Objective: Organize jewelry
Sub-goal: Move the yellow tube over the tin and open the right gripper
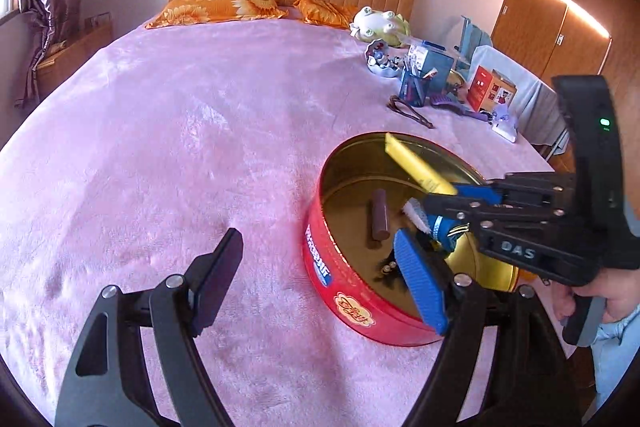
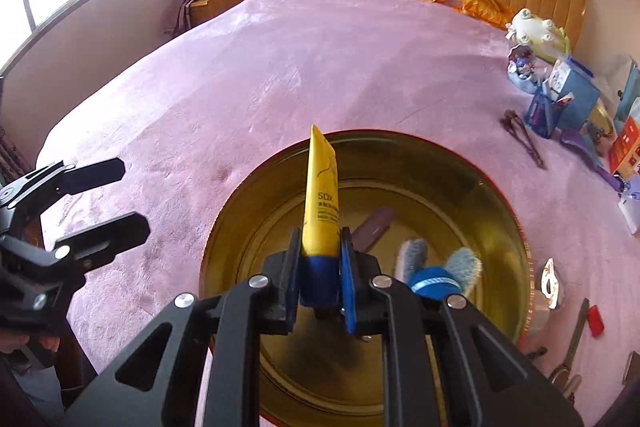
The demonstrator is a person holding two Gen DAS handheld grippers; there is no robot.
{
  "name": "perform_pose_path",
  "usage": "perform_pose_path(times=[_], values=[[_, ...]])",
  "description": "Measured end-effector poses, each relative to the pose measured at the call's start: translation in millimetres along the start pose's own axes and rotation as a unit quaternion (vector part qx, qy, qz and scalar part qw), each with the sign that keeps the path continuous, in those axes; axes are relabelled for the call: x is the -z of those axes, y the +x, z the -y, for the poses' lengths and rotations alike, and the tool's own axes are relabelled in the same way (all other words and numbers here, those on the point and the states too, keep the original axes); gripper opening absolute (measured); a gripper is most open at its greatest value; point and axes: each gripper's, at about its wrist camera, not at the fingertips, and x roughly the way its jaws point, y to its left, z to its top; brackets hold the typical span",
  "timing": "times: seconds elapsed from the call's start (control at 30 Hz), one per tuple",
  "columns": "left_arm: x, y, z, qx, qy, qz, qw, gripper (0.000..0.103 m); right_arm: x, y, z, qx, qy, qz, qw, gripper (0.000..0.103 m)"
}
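The round red tin [image 1: 340, 291], lid off and gold inside, sits on the pink blanket of the bed [image 1: 180, 115] near the bed's right edge, toward the foot end. Inside the tin lie a brown tube [image 1: 379, 214], a blue fluffy hair tie [image 2: 434, 277] and a dark beaded piece [image 1: 387, 269] that is hard to make out.

The right gripper [image 2: 320, 279] hangs over the tin, its jaws pressed on the blue cap of a yellow tube [image 2: 322, 187], which sticks out past the fingertips above the tin's far rim. The left gripper [image 1: 320, 275] stands with its jaws wide apart and nothing between them: one finger [image 1: 218, 277] is over bare blanket to the left of the tin, the other [image 1: 420, 279] is over the tin's near rim.

From the tin to the bed's left edge and up to the orange pillows [image 1: 218, 9] at the headboard end, the blanket is open. Along the right edge beyond the tin there is clutter: a brown hair clip [image 1: 408, 111], a blue mesh pen cup [image 1: 414, 89], a purple comb [image 1: 456, 105], a red and white box [image 1: 490, 91] and a white plush toy [image 1: 378, 23]. Small items also lie beside the tin at the near right corner, among them a red clip [image 2: 595, 321].
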Motion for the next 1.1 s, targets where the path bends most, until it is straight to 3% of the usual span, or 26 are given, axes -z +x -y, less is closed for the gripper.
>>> perform_pose_path(times=[0.13,0.4,0.63,0.93,1.0,1.1], values=[[14.3,-6.9,-8.9,-0.022,0.004,0.018,0.9996,0.08,-1.9,40.2,-17.8,-0.006,-0.017,-0.048,0.999,0.019],[29.5,-3.6,-15.7,-0.017,0.018,0.012,0.9996,0.08,4.0,93.5,-24.4,0.001,-0.023,-0.127,0.992,0.019],[37.0,1.3,-30.8,0.012,-0.017,-0.005,0.9998,0.082,2.9,107.1,-20.0,0.008,-0.017,-0.151,0.988,0.019],[30.9,-9.2,-15.4,0.001,-0.01,0.006,0.9999,0.084,3.0,70.2,-8.9,0.033,-0.009,-0.102,0.994,0.069],[26.1,-17.2,-3.9,0.004,0.001,0.023,0.9997,0.087,2.5,48.6,-2.8,0.036,-0.006,-0.067,0.997,0.092],[19.7,-25.0,23.0,0.014,0.028,0.04,0.9987,0.089,10.0,5.8,11.9,0.033,0.004,-0.008,0.999,0.096]])
